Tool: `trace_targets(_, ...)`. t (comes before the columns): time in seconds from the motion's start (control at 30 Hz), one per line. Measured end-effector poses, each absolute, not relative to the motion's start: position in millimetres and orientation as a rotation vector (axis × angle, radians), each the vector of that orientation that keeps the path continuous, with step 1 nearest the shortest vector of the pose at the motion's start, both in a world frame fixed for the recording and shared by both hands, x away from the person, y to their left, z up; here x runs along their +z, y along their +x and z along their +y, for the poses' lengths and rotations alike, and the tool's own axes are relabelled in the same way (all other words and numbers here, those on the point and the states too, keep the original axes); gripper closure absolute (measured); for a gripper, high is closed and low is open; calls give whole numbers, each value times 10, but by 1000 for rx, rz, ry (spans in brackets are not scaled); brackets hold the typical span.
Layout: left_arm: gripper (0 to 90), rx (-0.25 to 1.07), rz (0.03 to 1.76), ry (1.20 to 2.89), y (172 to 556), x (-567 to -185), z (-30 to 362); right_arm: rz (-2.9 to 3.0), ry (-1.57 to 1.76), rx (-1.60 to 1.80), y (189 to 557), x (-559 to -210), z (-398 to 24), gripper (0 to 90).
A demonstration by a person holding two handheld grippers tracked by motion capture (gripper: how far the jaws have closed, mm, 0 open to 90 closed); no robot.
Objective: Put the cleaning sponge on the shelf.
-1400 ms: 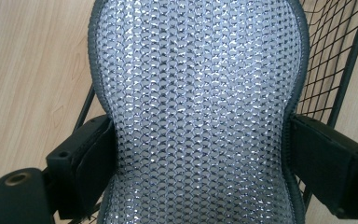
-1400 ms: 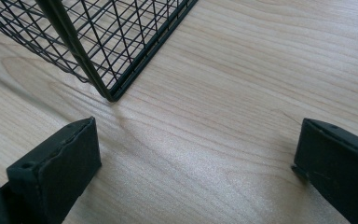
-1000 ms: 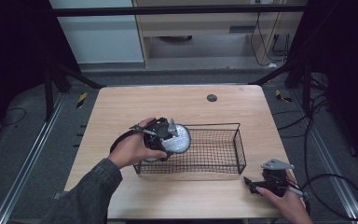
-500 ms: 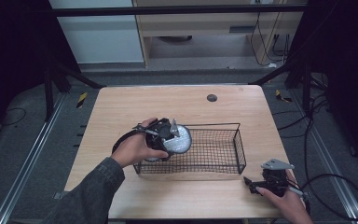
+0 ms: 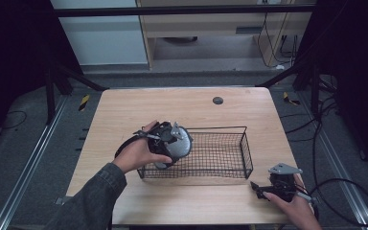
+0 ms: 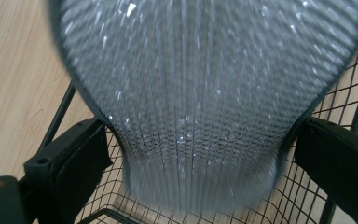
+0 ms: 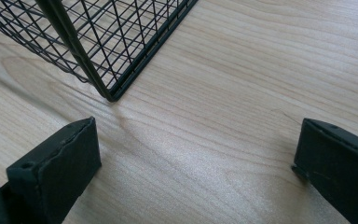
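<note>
A round silvery mesh thing (image 5: 182,142), like a strainer's bowl, hangs over the left end of a black wire basket (image 5: 245,148). My left gripper (image 5: 171,143) is shut on it. In the left gripper view the mesh thing (image 6: 200,84) narrows between the two black jaws of that gripper (image 6: 200,163), which press on its sides, with the basket's wires (image 6: 354,88) below. My right gripper (image 5: 257,187) rests open on the wooden table (image 5: 172,105) by the basket's front right corner (image 7: 107,91). In the right gripper view that gripper (image 7: 196,154) has only bare wood between its jaws.
A small dark round disc (image 5: 217,100) sits at the table's far middle. The basket's inside to the right of the mesh thing holds nothing. Cables trail on the floor (image 5: 335,187) at the right, and dark frame legs (image 5: 52,81) stand at the left.
The left gripper and the mesh thing have shifted very slightly to the right over the basket's left end. The right gripper has stayed still.
</note>
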State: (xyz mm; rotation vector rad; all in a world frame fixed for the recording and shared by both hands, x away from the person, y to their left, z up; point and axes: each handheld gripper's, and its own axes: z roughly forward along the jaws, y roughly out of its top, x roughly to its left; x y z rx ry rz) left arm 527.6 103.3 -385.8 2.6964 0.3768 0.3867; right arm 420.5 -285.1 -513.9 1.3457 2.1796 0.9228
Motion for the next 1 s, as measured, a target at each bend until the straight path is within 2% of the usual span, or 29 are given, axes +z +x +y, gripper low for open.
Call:
trace_targets(0.53,36,369,386,2673,5222,-3779,1096,2180,1345,923,4205,-5139,-2851,5)
trace_targets(1.0,47,381,455,2667,5224,-3810,1348,2179,1345,923,4206,-5140,-2851,5)
